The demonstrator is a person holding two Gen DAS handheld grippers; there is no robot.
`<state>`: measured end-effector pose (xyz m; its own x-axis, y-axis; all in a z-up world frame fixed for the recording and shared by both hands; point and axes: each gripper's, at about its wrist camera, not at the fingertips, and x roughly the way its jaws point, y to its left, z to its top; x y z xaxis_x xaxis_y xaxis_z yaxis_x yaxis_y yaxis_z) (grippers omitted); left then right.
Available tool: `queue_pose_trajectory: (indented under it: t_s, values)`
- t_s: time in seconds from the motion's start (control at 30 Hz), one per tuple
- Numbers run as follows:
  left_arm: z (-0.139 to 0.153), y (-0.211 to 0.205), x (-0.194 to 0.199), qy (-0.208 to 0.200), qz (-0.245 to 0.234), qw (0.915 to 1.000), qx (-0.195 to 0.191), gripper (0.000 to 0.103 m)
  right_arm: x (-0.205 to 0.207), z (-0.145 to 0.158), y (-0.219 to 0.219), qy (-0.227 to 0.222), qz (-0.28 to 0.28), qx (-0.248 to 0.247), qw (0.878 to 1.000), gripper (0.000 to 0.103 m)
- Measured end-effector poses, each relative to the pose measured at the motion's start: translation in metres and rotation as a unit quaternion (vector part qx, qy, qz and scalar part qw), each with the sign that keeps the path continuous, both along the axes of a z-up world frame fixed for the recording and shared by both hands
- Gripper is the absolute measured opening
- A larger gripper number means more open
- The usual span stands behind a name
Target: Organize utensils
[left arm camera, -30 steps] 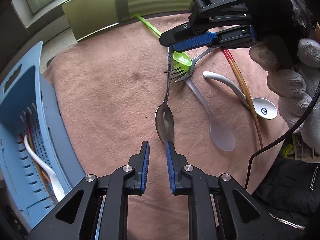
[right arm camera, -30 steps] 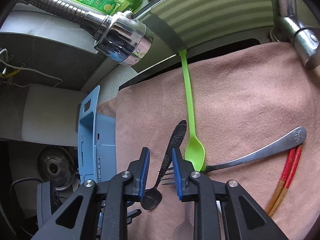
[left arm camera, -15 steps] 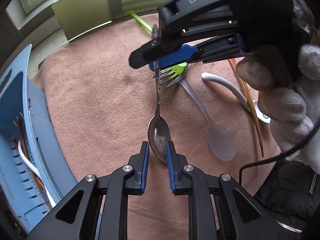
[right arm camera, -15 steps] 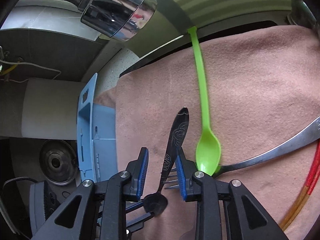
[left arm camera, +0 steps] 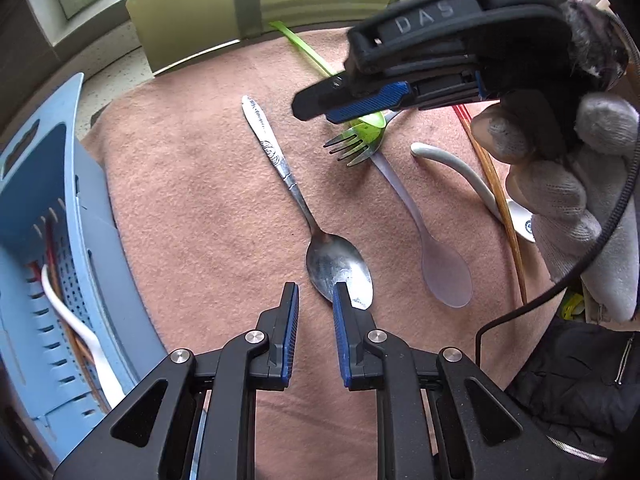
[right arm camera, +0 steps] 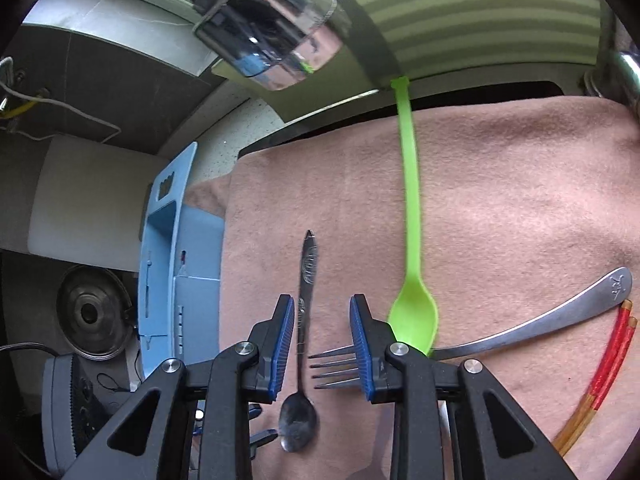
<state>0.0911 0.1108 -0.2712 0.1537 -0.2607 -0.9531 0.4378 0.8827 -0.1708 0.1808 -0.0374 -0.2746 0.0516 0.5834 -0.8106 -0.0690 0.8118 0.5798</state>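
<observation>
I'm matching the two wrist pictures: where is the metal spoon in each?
Left wrist: metal spoon lies diagonally at centre, bowl by the left gripper.
Right wrist: metal spoon lies between the right gripper fingers, untouched.
Shared landmark: green spoon.

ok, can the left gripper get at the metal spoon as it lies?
Probably yes: the left gripper hangs open right by the metal spoon bowl, which lies flat on the cloth, nothing over it.
</observation>
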Motion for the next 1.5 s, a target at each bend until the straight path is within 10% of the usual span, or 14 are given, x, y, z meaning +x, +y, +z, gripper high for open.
queue_pose_trajectory:
  t_s: [0.4, 0.53, 1.5]
  values:
    - [0.012, -0.002, -0.002, -0.003, 0.009, 0.9999, -0.007, 0.016, -0.03, -0.003, -0.017, 0.022, 0.035, 0.001, 0.999, 0.026]
    - [0.015, 0.002, -0.007, 0.0, 0.024, 0.9995, -0.019, 0.042, -0.032, 0.014, -0.016, 0.002, 0.051, -0.004, 0.999, 0.026]
    - [-0.002, -0.014, -0.062, -0.074, 0.157, 0.9835, -0.051, 0.042, -0.004, -0.013, 0.038, 0.044, 0.08, 0.005, 0.996, 0.026]
